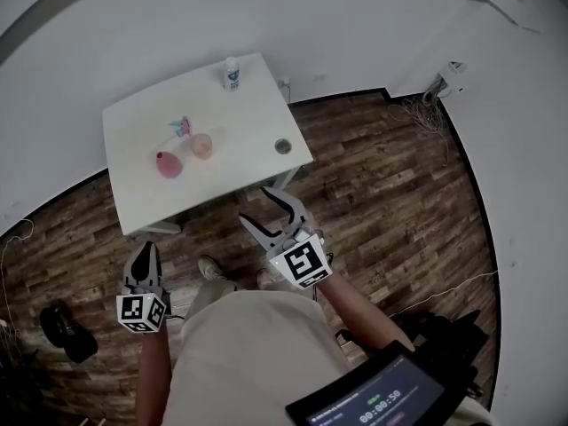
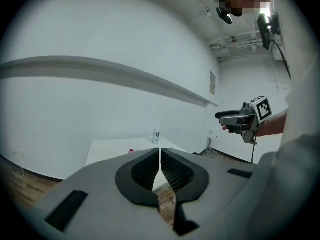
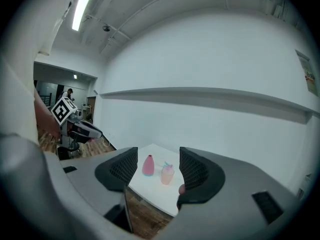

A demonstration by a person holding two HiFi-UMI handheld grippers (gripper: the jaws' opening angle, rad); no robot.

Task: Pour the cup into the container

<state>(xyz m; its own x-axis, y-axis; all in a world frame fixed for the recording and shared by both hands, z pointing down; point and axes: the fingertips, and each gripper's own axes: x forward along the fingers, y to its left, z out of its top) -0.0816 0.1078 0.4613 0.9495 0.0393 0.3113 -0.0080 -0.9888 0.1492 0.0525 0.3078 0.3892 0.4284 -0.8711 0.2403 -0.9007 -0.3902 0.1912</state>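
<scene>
left gripper (image 1: 145, 254): over the floor off the table's near-left corner, well short of the near edge. its jaws are closed together with nothing between them. white table (image 1: 146, 204), about mid-top: a pink narrow-necked vessel (image 1: 167, 164) stands upright, judged to be the container. just beside it on the far-right side stands the translucent pink cup (image 1: 201, 145), upright, long axis vertical, mouth up. the two look apart by a thin gap, and the cup's contents cannot be read. behind the cup toward the far edge is a small pink and blue item (image 1: 181, 128), too small to identify. a white bottle (image 1: 232, 74) stands at the far edge near the far-right corner. a small round object (image 1: 283, 146) lies by the right edge toward the near-right corner. right gripper (image 1: 253, 206): over the floor just off the near edge, by the near-right corner, jaws about half apart and empty. key relation: the cup lies ahead of both grippers, past the near edge. in the right gripper view, vessel and cup both sit in the gap between its jaws, so it points at them. the right gripper is the nearer to the cup. judgement: the right takes the cup from the side, across its upright axis, and the vessel close alongside leaves little room for the jaw on that side.
</scene>
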